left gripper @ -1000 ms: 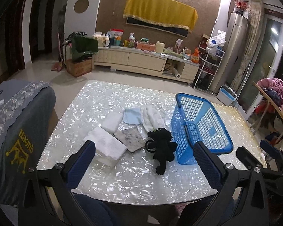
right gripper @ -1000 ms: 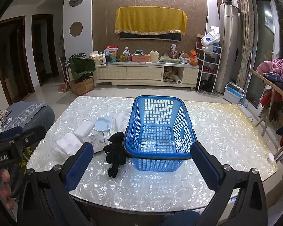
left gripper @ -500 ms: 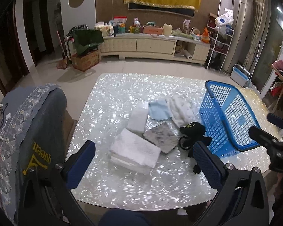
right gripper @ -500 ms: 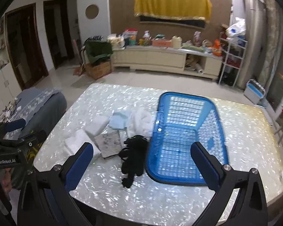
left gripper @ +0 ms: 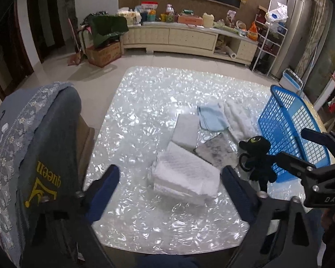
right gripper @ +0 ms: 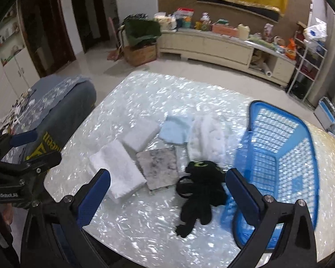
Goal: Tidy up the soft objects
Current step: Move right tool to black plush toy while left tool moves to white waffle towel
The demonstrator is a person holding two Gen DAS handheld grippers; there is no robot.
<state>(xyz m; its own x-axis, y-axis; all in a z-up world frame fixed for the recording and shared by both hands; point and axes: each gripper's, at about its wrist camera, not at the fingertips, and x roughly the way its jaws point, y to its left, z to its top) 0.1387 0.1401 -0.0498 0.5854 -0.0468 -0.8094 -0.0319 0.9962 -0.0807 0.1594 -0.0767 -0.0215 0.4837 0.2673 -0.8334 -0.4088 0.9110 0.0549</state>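
Soft things lie on the shiny white table (left gripper: pixel 145 116): a folded white towel (left gripper: pixel 185 176), a white pad (left gripper: pixel 186 130), a grey marbled cloth (left gripper: pixel 214 153), a light blue cloth (left gripper: pixel 212 118), a fluffy white cloth (left gripper: pixel 239 118) and a black plush toy (left gripper: pixel 258 158). A blue basket (left gripper: pixel 294 129) stands at their right. My left gripper (left gripper: pixel 170 183) is open above the towel. My right gripper (right gripper: pixel 167 185) is open above the grey cloth (right gripper: pixel 159 167) and the black plush (right gripper: pixel 201 187), with the basket (right gripper: pixel 285 156) to its right.
A chair draped in grey fabric (left gripper: pixel 38 147) stands at the table's left edge. A long cream cabinet (left gripper: pixel 189 38) loaded with items lines the far wall. A cardboard box (left gripper: pixel 105 52) and a wire rack (left gripper: pixel 270 44) stand on the floor beyond.
Both grippers have moved left and tilted down toward the table. The left one now hangs over the white towel, the right one over the grey cloth and plush. Nothing was grasped.
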